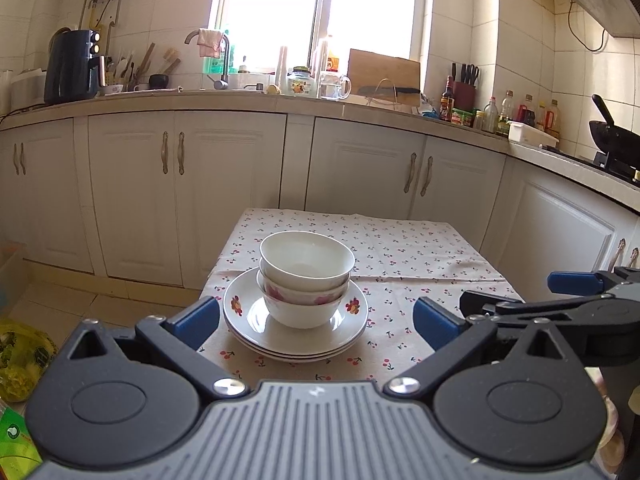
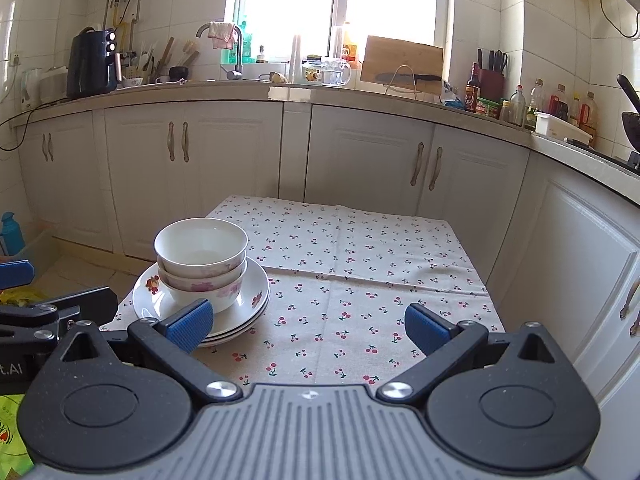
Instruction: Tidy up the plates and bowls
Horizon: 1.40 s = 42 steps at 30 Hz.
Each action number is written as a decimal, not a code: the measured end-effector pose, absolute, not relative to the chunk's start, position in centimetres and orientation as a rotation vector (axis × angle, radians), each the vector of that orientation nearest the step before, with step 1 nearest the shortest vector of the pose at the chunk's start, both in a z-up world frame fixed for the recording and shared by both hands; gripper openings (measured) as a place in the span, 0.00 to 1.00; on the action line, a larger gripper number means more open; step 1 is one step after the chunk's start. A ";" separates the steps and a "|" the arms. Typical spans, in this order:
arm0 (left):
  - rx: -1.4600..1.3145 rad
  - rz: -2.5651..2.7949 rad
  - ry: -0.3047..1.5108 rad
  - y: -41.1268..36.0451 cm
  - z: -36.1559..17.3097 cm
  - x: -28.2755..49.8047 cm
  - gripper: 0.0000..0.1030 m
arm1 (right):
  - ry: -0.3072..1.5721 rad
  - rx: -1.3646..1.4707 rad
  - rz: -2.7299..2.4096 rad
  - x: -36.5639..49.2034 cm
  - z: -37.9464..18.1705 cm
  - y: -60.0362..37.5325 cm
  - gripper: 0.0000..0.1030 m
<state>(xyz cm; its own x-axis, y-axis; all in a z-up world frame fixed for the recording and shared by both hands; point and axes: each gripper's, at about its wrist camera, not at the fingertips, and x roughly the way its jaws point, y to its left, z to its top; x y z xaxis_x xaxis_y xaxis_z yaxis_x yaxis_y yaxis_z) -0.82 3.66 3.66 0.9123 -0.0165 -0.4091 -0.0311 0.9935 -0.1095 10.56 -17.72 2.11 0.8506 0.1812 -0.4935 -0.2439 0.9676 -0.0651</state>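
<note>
Bowls stacked on plates, both hand-held grippers spread wide
The bowls sit nested on the plates just ahead of the left hand-held gripper, ahead-left of the empty right hand-held gripper, on the tabletop

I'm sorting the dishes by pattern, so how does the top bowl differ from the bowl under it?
The top bowl looks plain white outside, while the bowl under it carries pink flowers. The top bowl shows its whole rim and inside; the bowl under it shows only a band of its wall, its inside hidden. Both are white, upright, and nested in one stack on the plates.
</note>
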 end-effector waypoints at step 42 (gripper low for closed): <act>-0.137 0.009 0.425 3.7 3.6 -1.0 0.99 | 0.485 -0.135 0.192 10.1 2.3 -17.5 1.00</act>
<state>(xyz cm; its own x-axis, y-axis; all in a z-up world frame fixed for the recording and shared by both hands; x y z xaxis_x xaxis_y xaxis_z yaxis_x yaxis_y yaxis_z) -1.00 3.69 3.56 0.9113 -0.0201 -0.4112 -0.0372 0.9907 -0.1308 10.07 -17.51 2.26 0.8673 0.1506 -0.4745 -0.2143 0.9733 -0.0828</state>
